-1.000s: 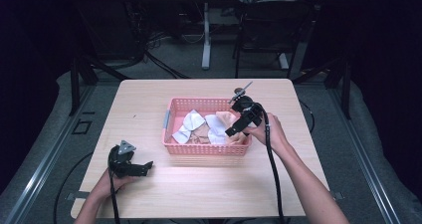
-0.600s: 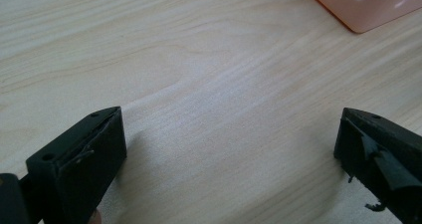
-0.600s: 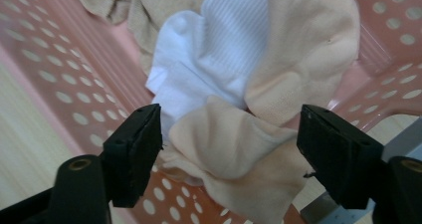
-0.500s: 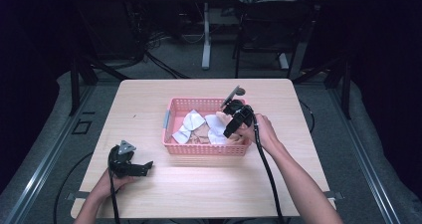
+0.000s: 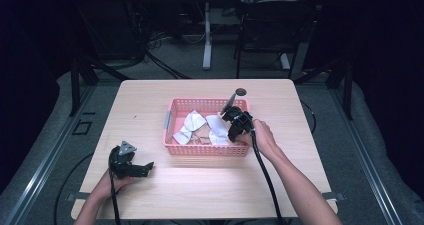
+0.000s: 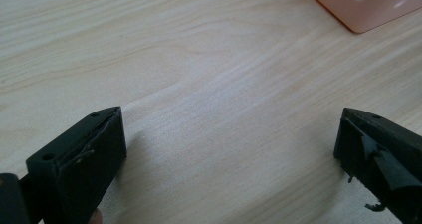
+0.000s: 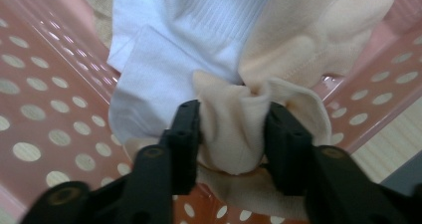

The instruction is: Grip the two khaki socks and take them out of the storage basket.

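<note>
Clearly soft and light, the cream sock (image 7: 234, 134) in the pink basket (image 5: 172, 114) bunches between the right gripper (image 7: 231, 134), whose jaws have just been closing on its fold; left gripper (image 6: 229, 149) rests open on the desk (image 6: 209, 84).

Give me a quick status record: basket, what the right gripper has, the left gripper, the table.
basket: pink basket, mid-table, holds white and cream socks
right gripper: right gripper inside the basket; jaws have just been closing, now pinch a bunched cream sock
neighbour: white sock touching the cream one
left gripper: left gripper open, nothing between its jaws, over the wooden table
</note>
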A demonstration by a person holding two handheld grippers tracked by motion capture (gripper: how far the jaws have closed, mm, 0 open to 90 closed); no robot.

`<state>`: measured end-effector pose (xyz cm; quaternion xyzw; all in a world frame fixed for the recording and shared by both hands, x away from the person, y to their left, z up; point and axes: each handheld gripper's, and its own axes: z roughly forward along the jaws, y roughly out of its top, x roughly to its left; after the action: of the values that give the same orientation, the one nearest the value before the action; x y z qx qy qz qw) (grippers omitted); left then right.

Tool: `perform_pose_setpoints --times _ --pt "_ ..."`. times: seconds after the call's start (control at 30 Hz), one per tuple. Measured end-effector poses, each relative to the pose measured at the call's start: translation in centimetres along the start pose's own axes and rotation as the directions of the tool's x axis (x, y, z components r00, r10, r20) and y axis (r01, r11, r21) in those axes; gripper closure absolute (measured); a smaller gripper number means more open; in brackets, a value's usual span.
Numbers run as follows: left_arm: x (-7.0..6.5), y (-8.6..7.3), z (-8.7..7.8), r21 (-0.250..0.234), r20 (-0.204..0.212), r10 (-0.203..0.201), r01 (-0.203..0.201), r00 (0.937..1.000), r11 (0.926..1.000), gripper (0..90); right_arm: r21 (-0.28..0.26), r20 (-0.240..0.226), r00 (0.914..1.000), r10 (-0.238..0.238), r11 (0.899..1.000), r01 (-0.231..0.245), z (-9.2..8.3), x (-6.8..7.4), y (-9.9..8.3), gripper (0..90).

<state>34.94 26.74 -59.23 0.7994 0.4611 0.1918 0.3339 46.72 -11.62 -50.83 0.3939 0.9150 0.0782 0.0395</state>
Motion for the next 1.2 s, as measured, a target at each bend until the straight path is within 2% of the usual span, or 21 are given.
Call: perform_pose_setpoints --times 0.07,0.1,0.2,0.23,0.27,0.37,0.43,0.5,0.53,0.57,0.63,0.67,0.7,0.93,1.2 --pt "0.0 0.0 0.0 0.000 0.000 0.000 0.000 1.0000 1.0000 0.0 -0.013 -0.004 1.0000 0.005 1.000 -0.005 0.0 -0.1 -0.2 75.0" --pt "0.0 0.0 0.0 0.000 0.000 0.000 0.000 1.0000 1.0000 0.0 0.003 -0.010 0.9999 0.008 1.000 -0.008 -0.2 -0.1 -0.2 77.4" --pt "0.0 0.0 0.0 0.000 0.000 0.000 0.000 1.0000 1.0000 0.0 -0.023 -0.037 0.9990 0.025 0.999 -0.026 -0.6 -0.3 -0.5 80.5" --pt "0.0 0.0 0.0 0.000 0.000 0.000 0.000 1.0000 1.0000 0.0 -0.043 -0.046 0.9981 0.040 0.998 -0.042 -0.7 -0.3 -0.7 80.8" --pt "0.0 0.0 0.0 0.001 0.000 0.000 0.000 1.0000 1.0000 0.0 -0.035 -0.045 0.9986 0.027 0.999 -0.028 -1.0 -0.5 -0.8 81.0" --pt "0.0 0.0 0.0 0.000 0.001 0.001 -0.001 1.0000 1.0000 0.0 -0.087 -0.056 0.9974 0.044 0.995 -0.049 -1.8 -0.4 -1.1 81.3" --pt "0.0 0.0 0.0 -0.001 0.000 0.002 -0.002 1.0000 1.0000 0.0 -0.091 -0.070 0.9971 0.029 0.995 -0.036 -2.6 -0.7 -1.2 81.6" --pt "0.0 0.0 0.0 0.000 0.000 0.000 0.000 1.0000 1.0000 0.0 -0.118 -0.072 0.9969 0.033 0.992 -0.042 -3.3 -0.8 -1.4 81.8" --pt "0.0 0.0 0.0 0.000 0.000 0.001 -0.001 1.0000 1.0000 0.1 -0.144 -0.085 0.9951 0.050 0.988 -0.062 -3.5 -0.8 -1.4 81.9" --pt "0.0 0.0 0.0 0.000 0.000 0.001 -0.001 1.0000 1.0000 0.0 -0.138 -0.082 0.9960 0.035 0.989 -0.046 -3.9 -1.0 -1.4 81.9" --pt "0.0 0.0 0.0 0.001 0.000 0.001 -0.001 1.0000 1.0000 0.1 -0.140 -0.082 0.9961 0.031 0.989 -0.043 -4.1 -1.0 -1.4 82.0" --pt "0.0 0.0 0.0 0.000 0.000 0.000 0.000 1.0000 1.0000 0.0 -0.179 -0.090 0.9949 0.047 0.982 -0.063 -4.5 -0.9 -1.5 82.1" --pt "0.0 0.0 0.0 0.000 0.000 0.000 0.000 1.0000 1.0000 0.1 -0.166 -0.089 0.9953 0.037 0.985 -0.051 -4.8 -1.0 -1.5 82.1" --pt "0.0 0.0 0.0 0.000 0.000 0.001 -0.001 1.0000 1.0000 0.0 -0.237 -0.113 0.9929 0.036 0.969 -0.062 -6.6 -1.1 -1.6 82.2" --pt "0.0 0.0 0.0 0.000 0.000 0.001 -0.001 1.0000 1.0000 0.1 -0.279 -0.122 0.9923 0.024 0.959 -0.057 -8.6 -1.4 -1.6 82.3"
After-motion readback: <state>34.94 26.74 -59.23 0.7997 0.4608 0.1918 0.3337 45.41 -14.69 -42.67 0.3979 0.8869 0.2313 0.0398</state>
